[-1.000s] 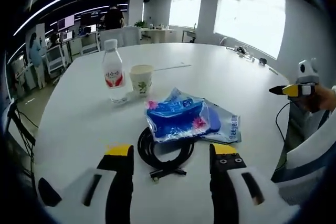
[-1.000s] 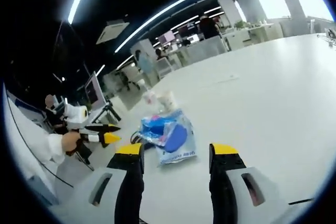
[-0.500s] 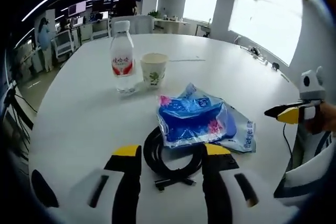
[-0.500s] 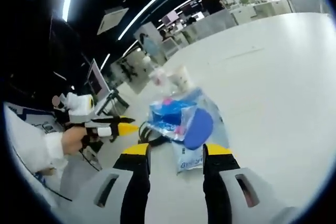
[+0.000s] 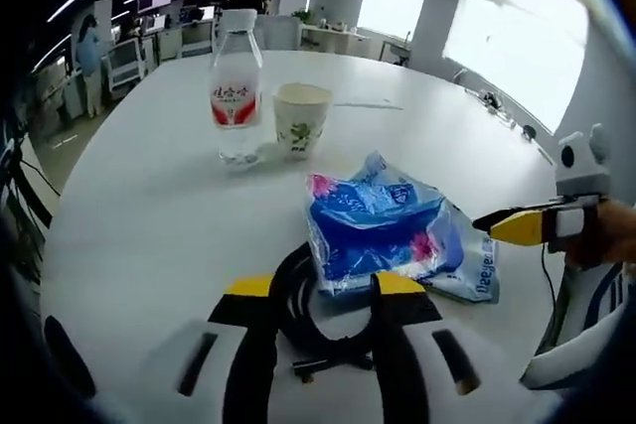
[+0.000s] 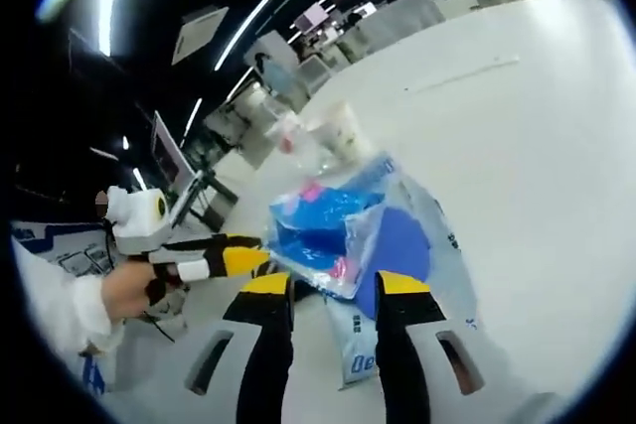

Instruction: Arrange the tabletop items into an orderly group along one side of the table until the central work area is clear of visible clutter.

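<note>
The blue plastic packet is the landmark: a crinkled, glossy bag with pink and white print, lying flat on the white table, with a second pale blue printed bag tucked under its far-right edge. Just in front of the packet, partly under its near edge, lies a coiled black cable with its plug ends crossed toward the camera. Well beyond the packet stand a clear water bottle with a red label and white cap, upright, and just beside it a paper cup with a green print, also upright.

The left gripper has its yellow-tipped jaws moderately apart, straddling the cable coil; whether they touch it cannot be told, and they hold nothing. The right gripper has its jaws narrowly apart, tips at the near edge of the packet, nothing clamped between them.

In the left gripper view the right gripper comes in from the right of the packet, level and pointing at it, gripped by a hand. In the right gripper view the left gripper sits left of the packet, held by a hand with a white sleeve
</note>
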A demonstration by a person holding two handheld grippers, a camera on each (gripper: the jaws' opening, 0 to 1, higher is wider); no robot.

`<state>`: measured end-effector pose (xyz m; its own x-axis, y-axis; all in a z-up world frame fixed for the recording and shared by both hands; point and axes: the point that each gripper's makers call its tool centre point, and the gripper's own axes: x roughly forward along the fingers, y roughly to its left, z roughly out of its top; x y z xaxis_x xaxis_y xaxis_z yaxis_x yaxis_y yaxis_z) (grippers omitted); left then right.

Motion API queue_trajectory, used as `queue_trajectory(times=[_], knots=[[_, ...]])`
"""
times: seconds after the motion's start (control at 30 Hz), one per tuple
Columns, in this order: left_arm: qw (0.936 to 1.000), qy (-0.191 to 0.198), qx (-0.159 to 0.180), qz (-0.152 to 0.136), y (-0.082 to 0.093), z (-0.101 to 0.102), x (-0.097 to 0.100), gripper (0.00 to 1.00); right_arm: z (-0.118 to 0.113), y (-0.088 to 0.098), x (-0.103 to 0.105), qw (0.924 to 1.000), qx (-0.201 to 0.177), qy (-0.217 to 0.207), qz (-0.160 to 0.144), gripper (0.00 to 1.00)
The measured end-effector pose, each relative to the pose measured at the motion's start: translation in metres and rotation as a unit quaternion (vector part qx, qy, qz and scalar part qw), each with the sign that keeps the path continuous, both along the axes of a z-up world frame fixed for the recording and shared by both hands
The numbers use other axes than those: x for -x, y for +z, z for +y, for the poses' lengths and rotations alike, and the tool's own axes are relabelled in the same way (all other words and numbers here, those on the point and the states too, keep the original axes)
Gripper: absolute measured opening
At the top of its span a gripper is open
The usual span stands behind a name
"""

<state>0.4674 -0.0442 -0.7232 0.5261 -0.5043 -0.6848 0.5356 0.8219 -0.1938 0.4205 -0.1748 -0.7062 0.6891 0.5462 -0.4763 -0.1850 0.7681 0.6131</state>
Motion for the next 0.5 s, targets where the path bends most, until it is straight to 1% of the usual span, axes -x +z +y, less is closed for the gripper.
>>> queue_trajectory(times=[0.1, 0.17, 0.23, 0.27, 0.3, 0.33, 0.37, 0.4, 0.43, 0.47, 0.5], knots=[[1.0, 0.003, 0.005, 0.001, 0.0, -0.002, 0.0, 0.26, 0.01, -0.006, -0.005, 0.9999, 0.001, 0.01, 0.006, 0.25], [0.9999, -0.001, 0.007, 0.009, -0.003, -0.005, 0.001, 0.18, 0.016, -0.014, -0.007, 0.9997, 0.008, 0.018, 0.016, 0.24], [0.9999, -0.002, 0.005, 0.012, -0.006, -0.006, 0.002, 0.08, 0.022, -0.018, -0.009, 0.9995, 0.005, 0.026, 0.017, 0.15], [0.9999, 0.0, -0.001, 0.01, -0.007, -0.004, 0.002, 0.07, 0.022, -0.022, -0.01, 0.9994, 0.009, 0.021, 0.025, 0.09], [1.0, 0.003, -0.006, 0.006, -0.006, -0.003, 0.001, 0.07, 0.018, -0.028, -0.011, 0.9991, 0.022, 0.004, 0.036, 0.04], [0.9999, 0.005, -0.007, 0.005, -0.006, -0.002, 0.001, 0.07, 0.011, -0.035, -0.015, 0.9979, 0.041, -0.023, 0.045, 0.0], [0.9999, 0.007, -0.007, 0.007, -0.006, -0.001, 0.002, 0.04, 0.012, -0.035, -0.014, 0.9982, 0.036, -0.018, 0.044, 0.0], [0.9998, 0.01, -0.001, 0.015, -0.006, -0.001, 0.003, 0.0, 0.013, -0.035, -0.013, 0.9987, 0.027, -0.013, 0.042, 0.0], [0.9996, 0.014, 0.005, 0.022, -0.007, -0.001, 0.005, 0.01, 0.021, -0.031, -0.011, 0.999, -0.003, -0.002, 0.044, 0.0], [0.9993, 0.019, 0.015, 0.028, -0.006, -0.003, 0.006, 0.0, 0.021, -0.03, -0.011, 0.9988, -0.01, -0.009, 0.047, 0.0], [0.9994, 0.018, 0.017, 0.023, -0.004, -0.003, 0.006, 0.0, 0.019, -0.03, -0.011, 0.999, -0.003, -0.01, 0.044, 0.0]])
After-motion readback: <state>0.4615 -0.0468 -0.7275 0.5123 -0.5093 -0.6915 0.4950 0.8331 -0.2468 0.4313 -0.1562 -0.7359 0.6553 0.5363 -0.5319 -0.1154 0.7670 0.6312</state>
